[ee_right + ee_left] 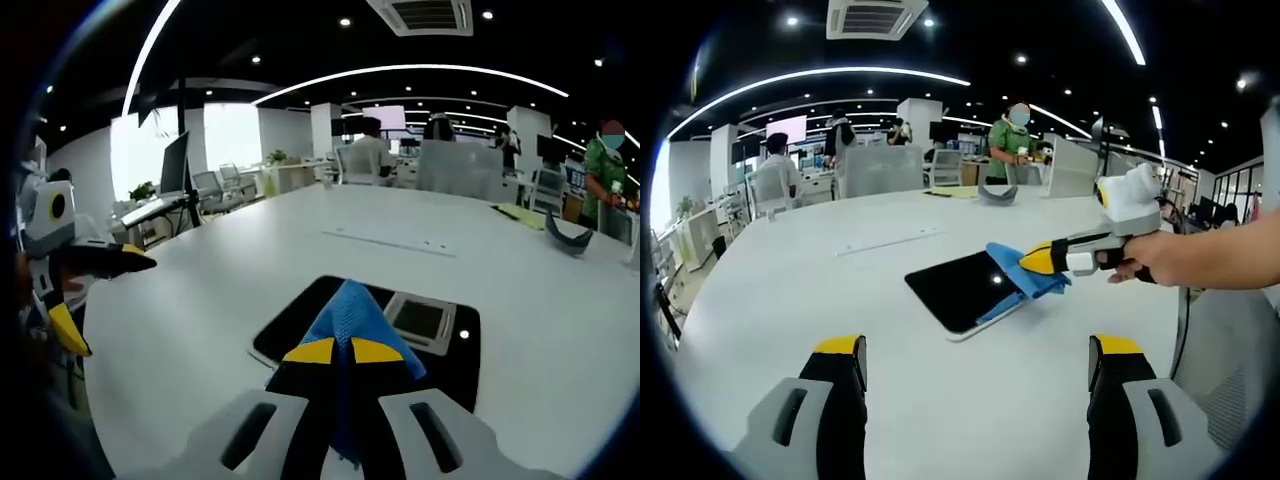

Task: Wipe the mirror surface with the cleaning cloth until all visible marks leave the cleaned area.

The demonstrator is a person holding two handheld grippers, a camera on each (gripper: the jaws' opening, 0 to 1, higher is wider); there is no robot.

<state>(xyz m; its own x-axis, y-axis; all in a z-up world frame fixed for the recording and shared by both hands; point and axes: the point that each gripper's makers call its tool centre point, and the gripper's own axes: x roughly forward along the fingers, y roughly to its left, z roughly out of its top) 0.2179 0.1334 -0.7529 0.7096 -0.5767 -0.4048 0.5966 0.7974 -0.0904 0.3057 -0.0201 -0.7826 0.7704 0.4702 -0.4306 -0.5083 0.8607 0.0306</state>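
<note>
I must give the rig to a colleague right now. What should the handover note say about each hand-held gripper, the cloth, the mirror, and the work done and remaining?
Left hand-held gripper: open, empty, above bare table, short of the mirror.
Right hand-held gripper: shut on the blue cloth, cloth over the mirror's near edge.
Mirror: lies flat on the white table, reflecting ceiling lights.
Done: cloth gripped and brought to the mirror.
Left: wipe the whole surface. I cannot tell marks from reflections here, so check closely before stopping.
</note>
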